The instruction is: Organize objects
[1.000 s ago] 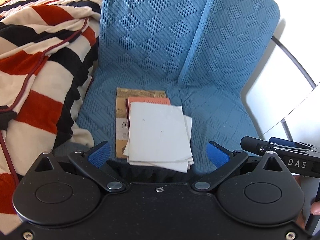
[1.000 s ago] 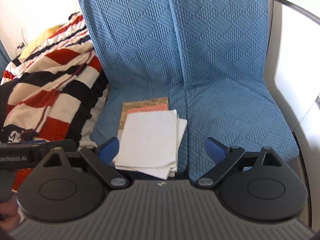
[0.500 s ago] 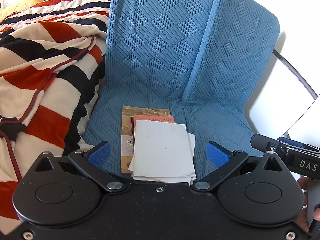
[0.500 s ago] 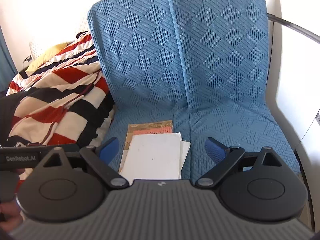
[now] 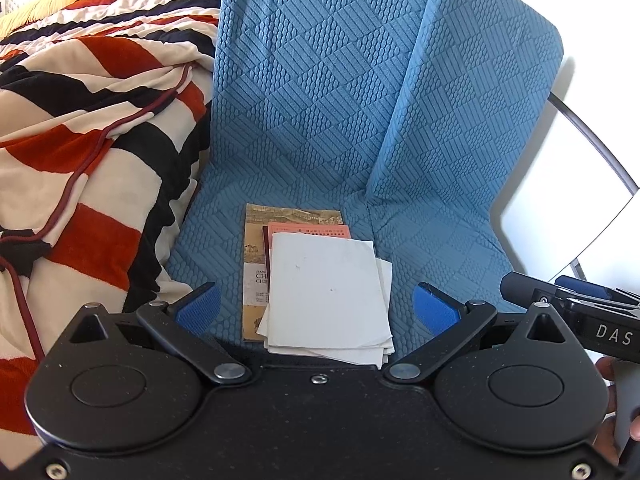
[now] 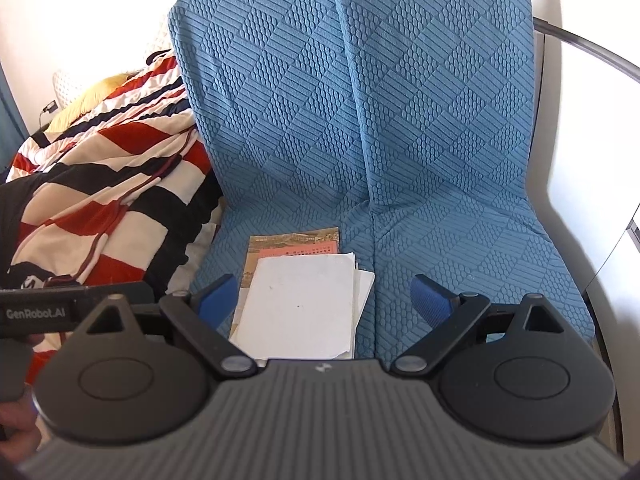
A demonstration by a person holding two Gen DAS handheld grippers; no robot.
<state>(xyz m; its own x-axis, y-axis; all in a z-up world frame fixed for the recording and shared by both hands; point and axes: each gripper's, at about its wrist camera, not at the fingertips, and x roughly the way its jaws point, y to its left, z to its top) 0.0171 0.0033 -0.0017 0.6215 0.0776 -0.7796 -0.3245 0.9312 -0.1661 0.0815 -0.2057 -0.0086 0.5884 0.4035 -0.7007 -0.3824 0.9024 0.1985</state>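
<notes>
A stack of books and papers lies on the seat of a blue quilted chair. White sheets lie on top, over a salmon booklet and a brown illustrated book. My left gripper hangs open just in front of the stack, its blue pads on either side with nothing between them. My right gripper is open too, the white sheets showing between its pads. The other gripper appears at the right edge of the left wrist view.
A red, black and cream striped blanket is heaped to the left of the chair. A white wall or panel with a dark curved rod stands to the right. A hand shows at the lower right edge.
Both grippers have pulled back and tilted up from the stack, so more of the chair back shows. The stack has stayed in place, and both grippers remain open.
</notes>
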